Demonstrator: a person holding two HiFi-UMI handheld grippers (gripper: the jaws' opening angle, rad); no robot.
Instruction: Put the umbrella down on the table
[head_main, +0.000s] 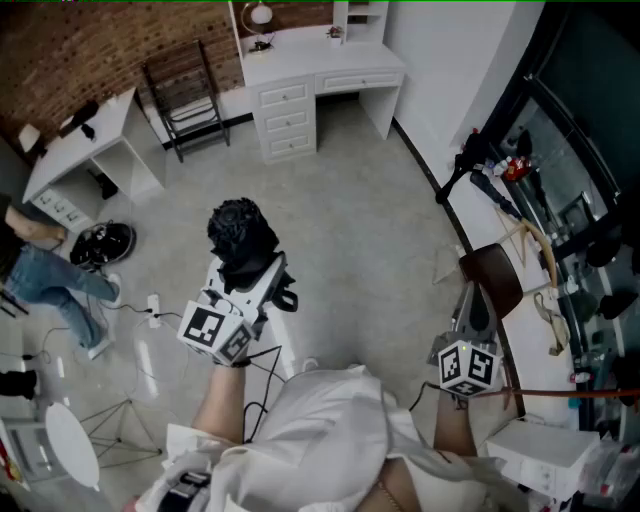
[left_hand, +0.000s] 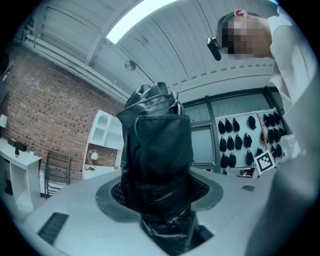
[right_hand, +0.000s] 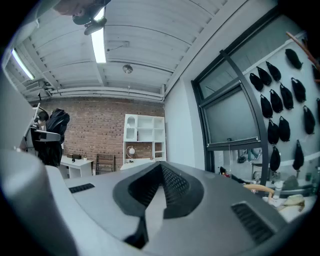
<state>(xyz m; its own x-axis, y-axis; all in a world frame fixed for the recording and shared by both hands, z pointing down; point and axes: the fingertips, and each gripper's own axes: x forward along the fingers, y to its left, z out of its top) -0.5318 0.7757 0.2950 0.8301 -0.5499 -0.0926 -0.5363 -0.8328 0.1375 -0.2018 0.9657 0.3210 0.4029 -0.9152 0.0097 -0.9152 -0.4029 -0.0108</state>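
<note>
Umbrella: folded, black, at centre-left of the head view (head_main: 240, 235), up in the air over the floor and not on any surface yet.
Left gripper: (head_main: 255, 272) it's got the umbrella, jaws standing wide round the bundle and clamped on its lower part.
Long axis: upright! In the left gripper view the umbrella rises straight up out of the jaws, and from the head view we're looking almost down on its end.
Right gripper: (head_main: 469, 300) empty, jaws drawn in narrow with the tips together, low at the right of the frame.
Nearest surface: the long white one (head_main: 530, 330) down the right edge, cluttered, just beyond the right gripper.
Which way to go: that surface lies to the right of the umbrella, with the right gripper in between, so I'd say the left arm has to cross the frame.
Nearer arm: the right is closer to that surface, but the left carries the load.
Next call: probably tip the umbrella off upright so it lies flat along a bare stretch.
</note>
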